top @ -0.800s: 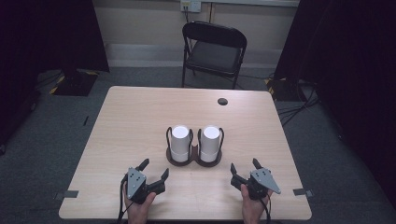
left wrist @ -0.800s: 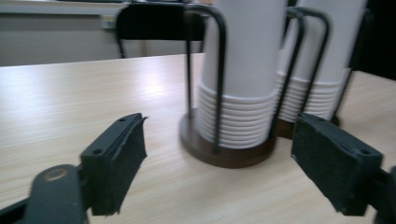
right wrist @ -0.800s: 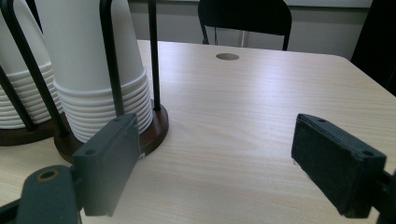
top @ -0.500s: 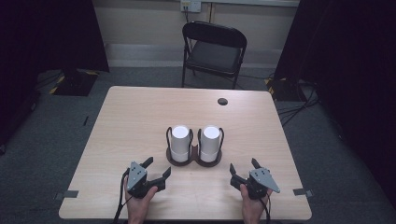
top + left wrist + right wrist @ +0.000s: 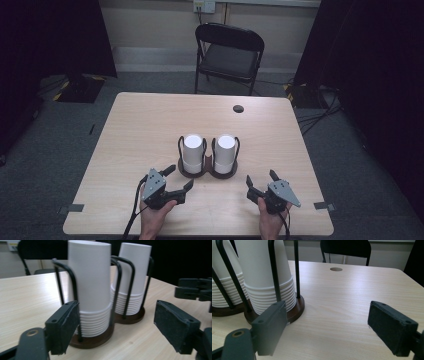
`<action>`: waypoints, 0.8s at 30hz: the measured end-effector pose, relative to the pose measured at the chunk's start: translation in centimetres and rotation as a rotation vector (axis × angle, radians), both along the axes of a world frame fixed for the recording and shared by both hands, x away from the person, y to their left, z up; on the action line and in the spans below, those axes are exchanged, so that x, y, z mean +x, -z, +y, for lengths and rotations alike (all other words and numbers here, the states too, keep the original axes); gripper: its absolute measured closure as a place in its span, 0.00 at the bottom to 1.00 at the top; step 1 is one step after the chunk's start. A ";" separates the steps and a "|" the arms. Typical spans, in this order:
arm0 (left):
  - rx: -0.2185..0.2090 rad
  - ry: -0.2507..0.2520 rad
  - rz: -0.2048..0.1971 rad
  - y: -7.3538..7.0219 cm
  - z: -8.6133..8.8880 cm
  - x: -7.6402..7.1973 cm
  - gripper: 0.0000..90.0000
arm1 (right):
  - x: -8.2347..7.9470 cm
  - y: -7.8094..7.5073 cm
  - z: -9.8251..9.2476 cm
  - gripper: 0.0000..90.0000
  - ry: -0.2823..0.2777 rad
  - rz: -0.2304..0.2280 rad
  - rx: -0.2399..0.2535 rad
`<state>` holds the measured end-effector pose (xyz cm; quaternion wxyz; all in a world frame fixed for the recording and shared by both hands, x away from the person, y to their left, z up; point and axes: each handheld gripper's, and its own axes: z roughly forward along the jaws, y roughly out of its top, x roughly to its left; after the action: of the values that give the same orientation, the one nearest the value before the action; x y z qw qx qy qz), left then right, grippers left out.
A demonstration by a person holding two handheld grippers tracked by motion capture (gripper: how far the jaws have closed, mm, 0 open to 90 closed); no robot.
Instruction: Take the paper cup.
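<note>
Two stacks of white paper cups (image 5: 192, 152) (image 5: 225, 154), nested upside down, stand in a dark round-based wire holder (image 5: 208, 171) at the middle of the pale wooden table (image 5: 135, 130). The left gripper (image 5: 181, 177) and right gripper (image 5: 260, 181) hover near it, jaws wide and empty. A careless grab could probably catch a wire hoop and tip the holder.

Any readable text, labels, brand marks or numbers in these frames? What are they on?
None readable.
Cup stacks: plain white, no print showing.
Holder: dark base and black wire, no label.
Left gripper and right gripper: no markings legible on the jaws or plates.
Wall outlet plate: too small to tell whether it carries any lettering.
</note>
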<state>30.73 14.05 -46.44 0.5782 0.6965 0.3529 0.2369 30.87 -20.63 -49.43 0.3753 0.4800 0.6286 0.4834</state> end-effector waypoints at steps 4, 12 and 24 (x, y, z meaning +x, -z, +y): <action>-0.005 0.020 -0.006 -0.6 -0.6 0.2 0.22 | 0.0 0.0 -0.1 0.17 0.000 0.000 0.005; 0.014 0.080 -0.031 -2.0 -1.7 0.4 0.23 | 0.1 0.0 -0.1 0.17 0.004 0.007 0.007; 0.037 0.145 -0.050 -3.2 -4.5 0.9 0.25 | 0.1 0.0 -0.1 0.17 0.001 0.007 0.008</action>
<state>31.61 9.56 -43.27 0.5896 0.7245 0.2826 0.2182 30.94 -20.73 -49.43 0.3715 0.4836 0.6275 0.4842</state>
